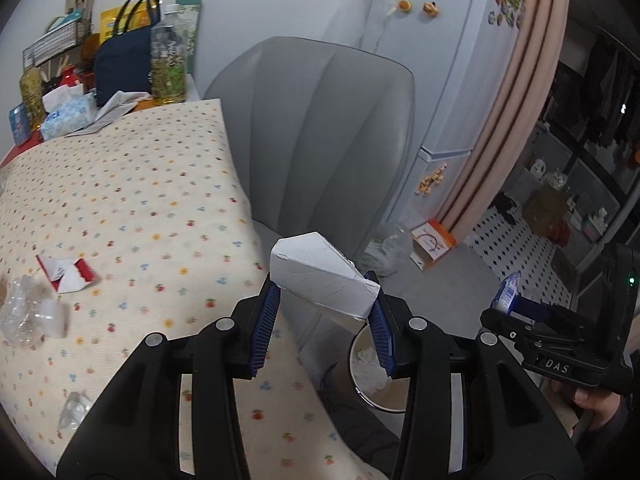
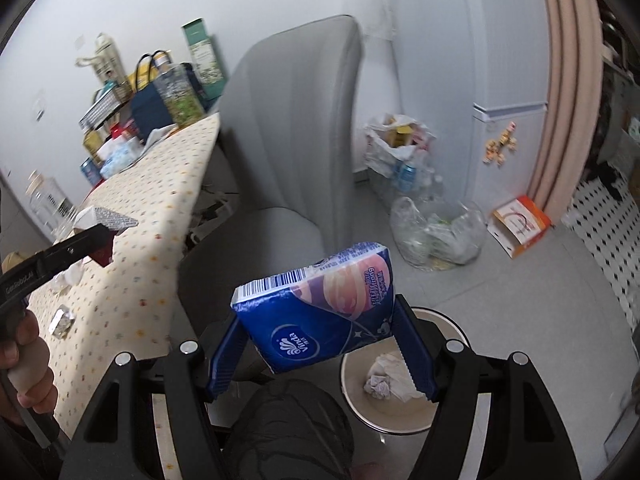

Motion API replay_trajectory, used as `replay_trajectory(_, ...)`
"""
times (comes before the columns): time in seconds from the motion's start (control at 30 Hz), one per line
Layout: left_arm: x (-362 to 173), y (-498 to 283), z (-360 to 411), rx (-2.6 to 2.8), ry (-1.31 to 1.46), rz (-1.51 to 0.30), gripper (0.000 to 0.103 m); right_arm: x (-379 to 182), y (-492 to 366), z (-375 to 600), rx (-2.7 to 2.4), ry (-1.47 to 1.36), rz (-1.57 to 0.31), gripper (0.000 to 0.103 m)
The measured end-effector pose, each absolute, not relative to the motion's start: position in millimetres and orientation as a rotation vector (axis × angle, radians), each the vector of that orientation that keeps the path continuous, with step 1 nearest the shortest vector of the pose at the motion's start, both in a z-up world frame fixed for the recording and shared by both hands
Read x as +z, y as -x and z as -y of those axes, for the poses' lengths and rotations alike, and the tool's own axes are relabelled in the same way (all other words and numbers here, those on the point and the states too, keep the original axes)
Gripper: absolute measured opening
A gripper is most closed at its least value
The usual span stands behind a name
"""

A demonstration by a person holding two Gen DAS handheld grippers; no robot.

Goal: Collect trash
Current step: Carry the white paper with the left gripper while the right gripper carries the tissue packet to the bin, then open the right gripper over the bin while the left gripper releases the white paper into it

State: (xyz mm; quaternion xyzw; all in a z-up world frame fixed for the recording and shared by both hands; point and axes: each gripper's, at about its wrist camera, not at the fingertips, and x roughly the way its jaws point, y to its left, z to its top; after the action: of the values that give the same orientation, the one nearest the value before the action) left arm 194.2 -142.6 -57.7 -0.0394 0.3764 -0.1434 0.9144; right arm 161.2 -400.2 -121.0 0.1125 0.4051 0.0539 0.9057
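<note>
The right gripper [image 2: 320, 344] is clamped on a blue tissue pack [image 2: 316, 312], and the left gripper [image 1: 324, 320] is clamped on a white box [image 1: 324, 282] — each pinched between blue pads. Both loads hang beyond the table [image 1: 132, 200] edge, near the bin [image 2: 386, 384] on the floor below, which already holds crumpled paper. To drop well, I would bring each load squarely over the bin's mouth before letting go; the pack sits left of the rim and might land on the dark knee. Lower first, then release one at a time. Farther off on the table lie a red-and-white wrapper [image 1: 66, 274] and clear plastic [image 1: 30, 316] — likely next. A grey chair [image 1: 320, 128] stands behind.
</note>
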Motion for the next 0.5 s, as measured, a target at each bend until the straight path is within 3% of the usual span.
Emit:
replay_trajectory(0.27, -69.6, -199.8, 168.1, -0.317, 0.045, -0.813, 0.043, -140.7, -167.4, 418.7, 0.057, -0.233, -0.854, 0.071)
replay_trajectory(0.4, -72.0, -199.6, 179.0, -0.324, 0.034, -0.824, 0.043, -144.1, -169.5, 429.9, -0.003, -0.223, -0.837, 0.091)
replay_trajectory(0.5, -73.9, -200.8, 188.5, -0.334, 0.024, -0.832, 0.043, -146.6, -168.9, 439.7, -0.012, -0.242, -0.835, 0.094)
